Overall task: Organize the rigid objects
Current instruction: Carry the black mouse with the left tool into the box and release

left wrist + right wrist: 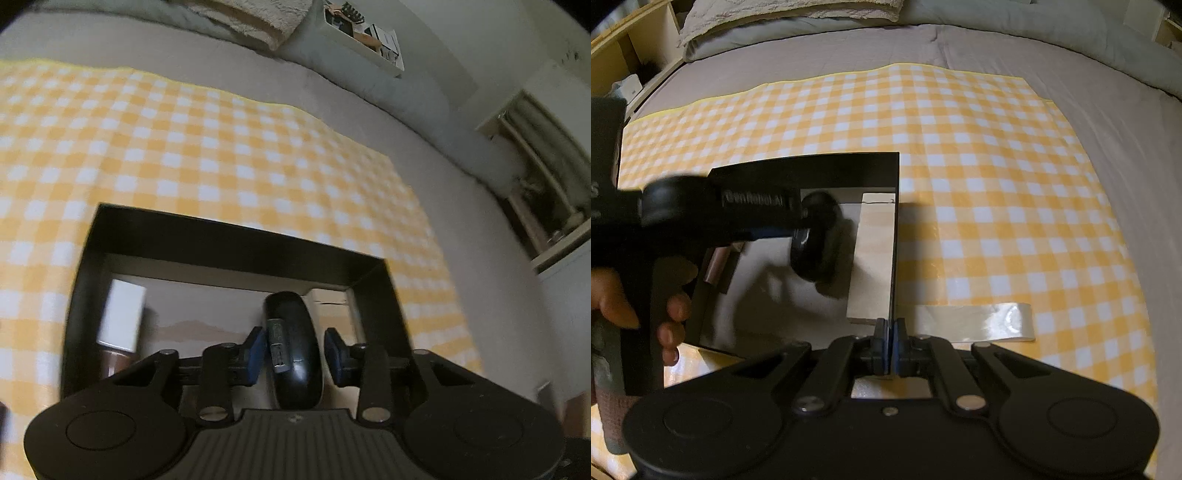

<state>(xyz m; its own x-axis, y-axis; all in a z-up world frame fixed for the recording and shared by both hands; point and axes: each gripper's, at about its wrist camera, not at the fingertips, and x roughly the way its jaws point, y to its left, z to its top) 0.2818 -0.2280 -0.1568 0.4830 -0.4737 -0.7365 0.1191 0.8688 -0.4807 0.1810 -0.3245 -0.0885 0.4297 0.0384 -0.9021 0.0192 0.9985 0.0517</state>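
Note:
A black open box [236, 240] lies on a yellow checked cloth. My left gripper [295, 350] is over the box, open, with a black oval case [295, 354] standing on edge between its blue pads [256, 354]; the right pad is apart from it. In the right wrist view the left gripper [798, 225] reaches in from the left with the black case [816, 243] at its tip. My right gripper [890, 343] is shut on the box's near right wall [894, 258]. Inside lie a pale wooden block [873, 258] and a white-capped bottle [122, 317].
A flat strip of clear plastic [975, 323] lies on the cloth [997, 184] right of the box. The cloth covers a grey bed with a pillow and towel [790, 14] at the far end. Shelves [365, 37] stand beside the bed.

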